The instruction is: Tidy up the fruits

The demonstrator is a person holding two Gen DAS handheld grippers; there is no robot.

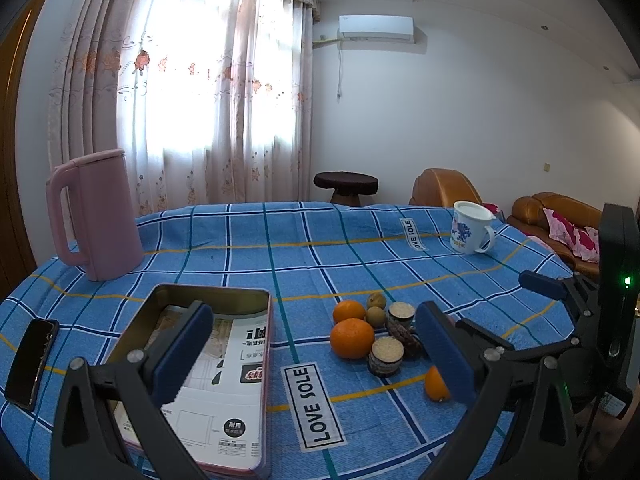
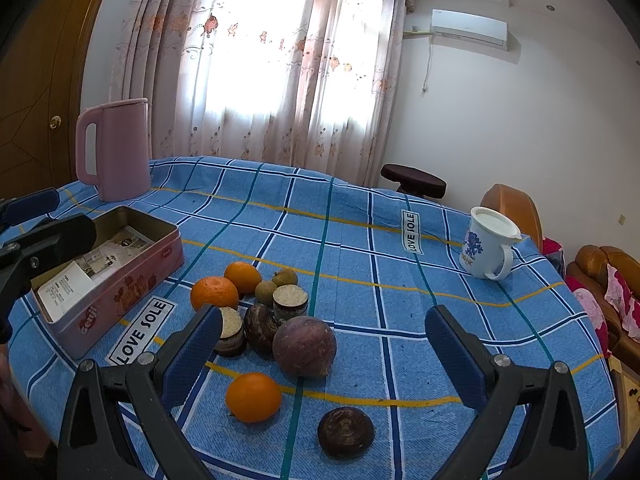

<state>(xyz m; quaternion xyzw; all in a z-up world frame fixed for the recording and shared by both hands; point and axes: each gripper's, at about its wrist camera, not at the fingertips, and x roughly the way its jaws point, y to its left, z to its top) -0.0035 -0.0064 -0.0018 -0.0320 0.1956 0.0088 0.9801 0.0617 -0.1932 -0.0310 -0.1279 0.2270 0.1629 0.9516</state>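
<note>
While spread wide and empty, right gripper [image 2: 324, 340] frames passion fruit [image 2: 305, 346] and orange [image 2: 253, 397] on blue checked tablecloth [image 2: 400, 280]; left gripper [image 1: 316, 340], likewise open, hovers between pink tin [image 1: 224, 360] and fruit pile [image 1: 372, 332].

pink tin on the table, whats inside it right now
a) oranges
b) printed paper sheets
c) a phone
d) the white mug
b: the pink tin holds only printed paper sheets; the oranges lie outside it on the blue cloth.
</note>
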